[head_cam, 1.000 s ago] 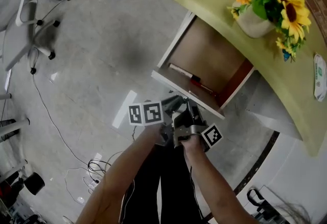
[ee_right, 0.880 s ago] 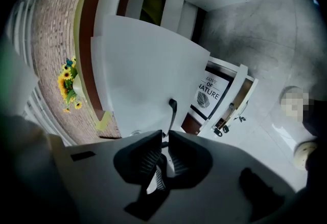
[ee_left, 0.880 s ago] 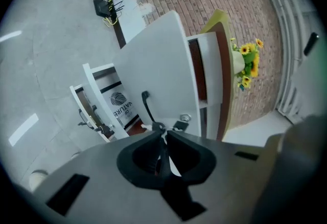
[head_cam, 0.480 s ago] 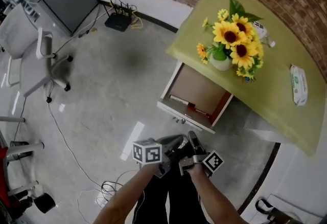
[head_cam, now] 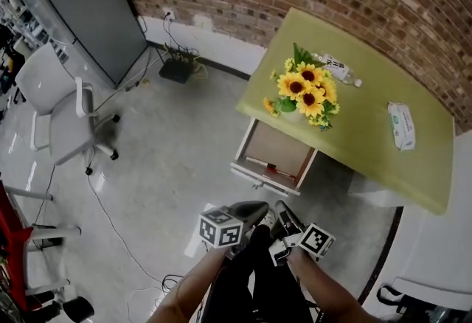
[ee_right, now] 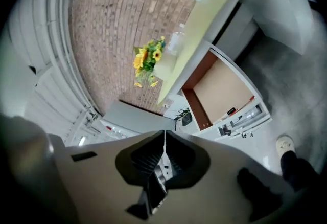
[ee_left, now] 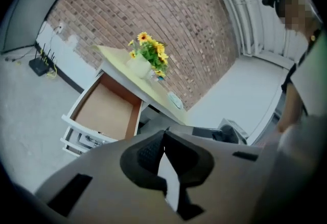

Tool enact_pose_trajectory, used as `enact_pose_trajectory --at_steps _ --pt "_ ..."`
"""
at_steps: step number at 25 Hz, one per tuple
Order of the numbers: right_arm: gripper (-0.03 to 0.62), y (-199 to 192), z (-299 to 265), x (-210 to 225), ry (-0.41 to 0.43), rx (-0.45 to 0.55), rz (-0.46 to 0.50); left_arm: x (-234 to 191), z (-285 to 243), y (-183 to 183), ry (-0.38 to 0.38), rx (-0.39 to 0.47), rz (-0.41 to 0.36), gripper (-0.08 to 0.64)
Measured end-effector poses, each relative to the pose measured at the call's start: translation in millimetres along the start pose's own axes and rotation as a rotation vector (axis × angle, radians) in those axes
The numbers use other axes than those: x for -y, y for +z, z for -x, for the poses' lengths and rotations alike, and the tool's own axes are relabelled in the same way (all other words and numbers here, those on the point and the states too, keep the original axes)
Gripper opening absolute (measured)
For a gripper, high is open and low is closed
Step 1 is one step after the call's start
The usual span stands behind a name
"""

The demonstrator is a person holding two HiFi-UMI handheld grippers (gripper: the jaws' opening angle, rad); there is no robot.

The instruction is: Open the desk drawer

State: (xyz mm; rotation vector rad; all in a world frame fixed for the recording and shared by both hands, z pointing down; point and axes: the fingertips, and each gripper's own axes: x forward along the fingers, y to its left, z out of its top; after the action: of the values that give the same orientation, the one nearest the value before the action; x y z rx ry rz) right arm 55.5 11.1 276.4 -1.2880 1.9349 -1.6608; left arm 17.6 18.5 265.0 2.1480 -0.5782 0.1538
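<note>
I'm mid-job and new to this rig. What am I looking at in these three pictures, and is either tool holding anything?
There is no robot here: a person holds a two-jaw tool in each hand. The wide picture comes from a camera on the person's head, looking down. The left tool and right tool show at its bottom. The other two pictures come from a camera riding on each tool, looking along its jaws. The desk carries sunflowers, a bottle and a packet. Its drawer stands open, with a pen inside. Both tools are shut and empty; the right one's jaws have just been closing, with nothing between them.
</note>
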Motion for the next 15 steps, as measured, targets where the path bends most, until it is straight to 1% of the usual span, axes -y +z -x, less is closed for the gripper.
enact_pose_trajectory --at_steps 2,4,6,11,12,15 --pt "0.02 2 11 -26 0.035 -0.009 0.059 20 5 9 -0.015 0.001 -0.048 0.011" --pt "0.02 6 24 -45 0.062 0.004 0.084 40 9 12 -0.037 0.006 -0.073 0.011" --pt "0.02 10 37 -58 0.077 0.017 0.104 57 15 10 -0.042 0.007 -0.09 0.011" --pt "0.02 19 68 -96 0.187 0.051 0.184 87 39 4 0.021 0.031 -0.141 0.011" --pt "0.02 20 74 -103 0.194 0.049 0.219 92 44 4 0.035 0.039 -0.152 0.011" --pt "0.02 21 86 -115 0.169 0.021 0.356 100 54 5 0.048 0.045 -0.167 0.011"
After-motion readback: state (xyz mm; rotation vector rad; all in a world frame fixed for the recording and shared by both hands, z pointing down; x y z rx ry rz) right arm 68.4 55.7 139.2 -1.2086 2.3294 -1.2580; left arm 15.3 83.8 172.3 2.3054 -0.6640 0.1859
